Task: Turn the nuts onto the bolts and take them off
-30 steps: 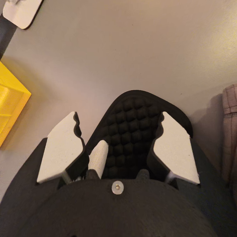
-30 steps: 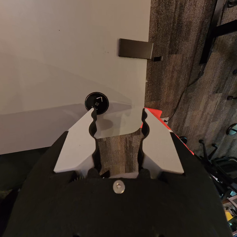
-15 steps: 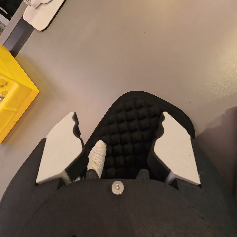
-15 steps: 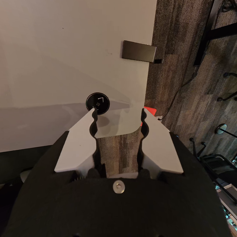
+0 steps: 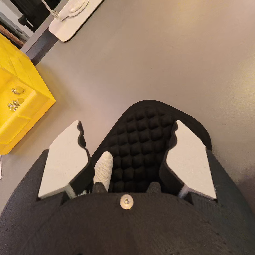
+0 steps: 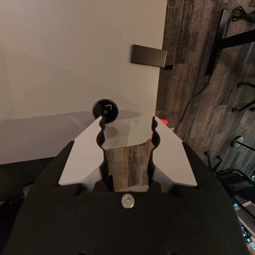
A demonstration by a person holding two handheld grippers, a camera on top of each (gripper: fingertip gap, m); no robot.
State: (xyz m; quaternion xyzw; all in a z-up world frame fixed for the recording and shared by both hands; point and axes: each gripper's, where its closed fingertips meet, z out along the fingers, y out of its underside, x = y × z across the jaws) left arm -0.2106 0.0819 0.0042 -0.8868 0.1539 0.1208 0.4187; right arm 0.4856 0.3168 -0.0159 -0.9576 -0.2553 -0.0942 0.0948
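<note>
While nuts (image 5: 14, 104) sit binned, both grippers — agape.

Materials & finish, both wrist views

Table (image 5: 151, 55) is seen as smooth, matt grey. Yellow bin (image 5: 41, 99) looks like plastic w/ slight sheen; nuts (image 5: 14, 104) in it are shiny metal. Pad (image 5: 144, 138) is matt black dimpled foam. Glove fingertip (image 5: 104, 164) is white knit cloth. Floor (image 6: 200, 110) is rough carpet. Black disc (image 6: 105, 111) is glossy.

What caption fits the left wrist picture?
Open left gripper above a grey table, yellow block with metal nuts nearby.
</note>
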